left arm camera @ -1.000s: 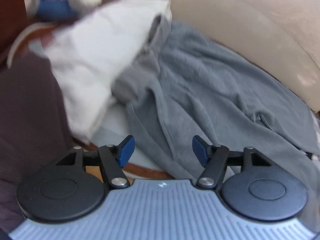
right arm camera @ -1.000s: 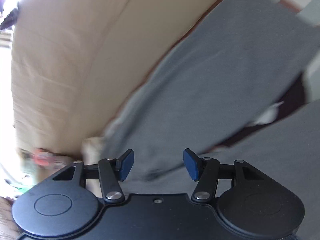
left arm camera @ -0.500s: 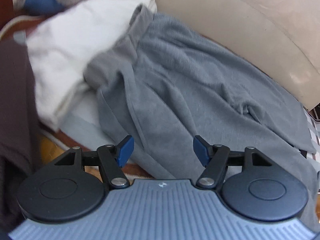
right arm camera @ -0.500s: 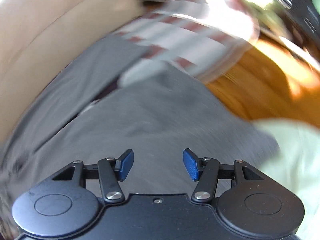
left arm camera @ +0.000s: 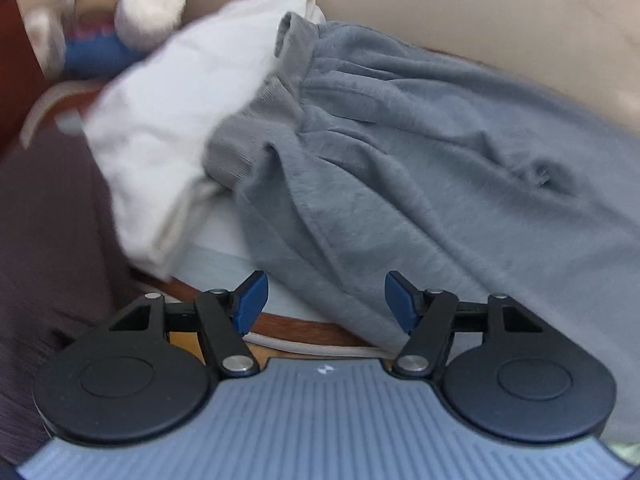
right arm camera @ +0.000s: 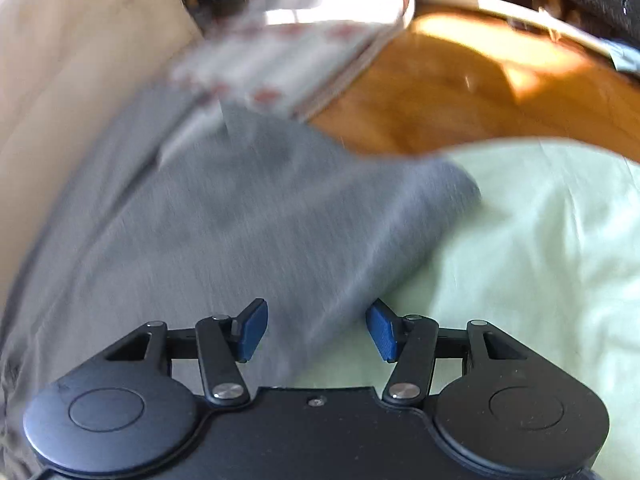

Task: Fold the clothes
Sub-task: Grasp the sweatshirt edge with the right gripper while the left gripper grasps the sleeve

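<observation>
Grey sweatpants (left arm camera: 400,168) lie spread and wrinkled across the surface, their ribbed waistband (left arm camera: 244,136) bunched at the left beside a white garment (left arm camera: 168,112). My left gripper (left arm camera: 326,300) hovers open just above the near edge of the pants, nothing between its blue pads. In the right wrist view a leg end of the grey pants (right arm camera: 260,216) rests partly on a pale green cloth (right arm camera: 540,240). My right gripper (right arm camera: 316,330) is open over that leg edge and holds nothing.
A dark brown garment (left arm camera: 48,220) lies at the left, a plush toy (left arm camera: 112,20) behind the white one. A beige cushion back (left arm camera: 440,8) runs along the far side. A striped red and white cloth (right arm camera: 288,48) and bare wood surface (right arm camera: 460,92) lie beyond the pant leg.
The left view shifted slightly, bringing the waistband and white garment closer. The right gripper swung along the pants from the cushion side to the leg end over the green cloth. Both stayed open.
</observation>
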{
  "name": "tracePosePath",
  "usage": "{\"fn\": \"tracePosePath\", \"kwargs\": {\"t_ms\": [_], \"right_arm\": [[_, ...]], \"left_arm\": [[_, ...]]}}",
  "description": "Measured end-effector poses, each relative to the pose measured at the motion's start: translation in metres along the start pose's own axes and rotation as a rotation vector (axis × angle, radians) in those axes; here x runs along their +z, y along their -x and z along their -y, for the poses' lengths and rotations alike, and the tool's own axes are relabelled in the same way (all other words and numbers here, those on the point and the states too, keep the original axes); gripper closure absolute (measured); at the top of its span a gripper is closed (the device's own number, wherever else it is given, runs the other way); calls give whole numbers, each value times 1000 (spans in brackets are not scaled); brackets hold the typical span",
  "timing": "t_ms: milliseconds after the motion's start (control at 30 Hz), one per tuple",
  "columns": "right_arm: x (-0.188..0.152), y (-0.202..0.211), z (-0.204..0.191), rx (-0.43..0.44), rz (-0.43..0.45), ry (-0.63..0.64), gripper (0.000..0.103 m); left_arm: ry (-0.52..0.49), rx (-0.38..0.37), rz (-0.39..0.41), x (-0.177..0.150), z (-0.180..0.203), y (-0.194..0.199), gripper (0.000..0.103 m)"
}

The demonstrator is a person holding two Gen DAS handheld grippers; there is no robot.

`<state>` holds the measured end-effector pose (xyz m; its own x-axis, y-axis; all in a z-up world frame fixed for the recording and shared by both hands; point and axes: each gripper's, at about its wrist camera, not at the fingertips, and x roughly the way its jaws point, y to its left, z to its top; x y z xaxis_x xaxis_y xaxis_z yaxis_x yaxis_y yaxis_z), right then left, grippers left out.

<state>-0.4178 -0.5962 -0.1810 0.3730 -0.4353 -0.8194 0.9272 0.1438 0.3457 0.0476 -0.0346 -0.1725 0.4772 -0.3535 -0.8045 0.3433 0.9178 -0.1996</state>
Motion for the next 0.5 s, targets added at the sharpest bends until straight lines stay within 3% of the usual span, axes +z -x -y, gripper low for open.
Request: {"fn": "tracePosePath", "kwargs": {"t_ms": [33, 100, 133, 233, 267, 500], "right_arm": [[2, -6, 2, 10, 18, -4, 46], [8, -16, -2, 102, 15, 49, 93], [11, -15, -7, 154, 28, 90, 97], [22, 8, -28, 233, 175, 216, 97], [25, 13, -33, 236, 188, 238, 97], [20, 9, -51, 146, 159, 344, 97]], "left_arm": [[-3, 4, 2, 0, 0, 0, 38], [12, -8, 2, 2, -5, -1, 38], [20, -13, 1, 4, -7, -1, 38], [44, -30, 1, 7, -14, -3, 38], [52, -36, 1, 8, -16, -4, 38], [106, -76, 0, 16, -32, -8, 37]]}}
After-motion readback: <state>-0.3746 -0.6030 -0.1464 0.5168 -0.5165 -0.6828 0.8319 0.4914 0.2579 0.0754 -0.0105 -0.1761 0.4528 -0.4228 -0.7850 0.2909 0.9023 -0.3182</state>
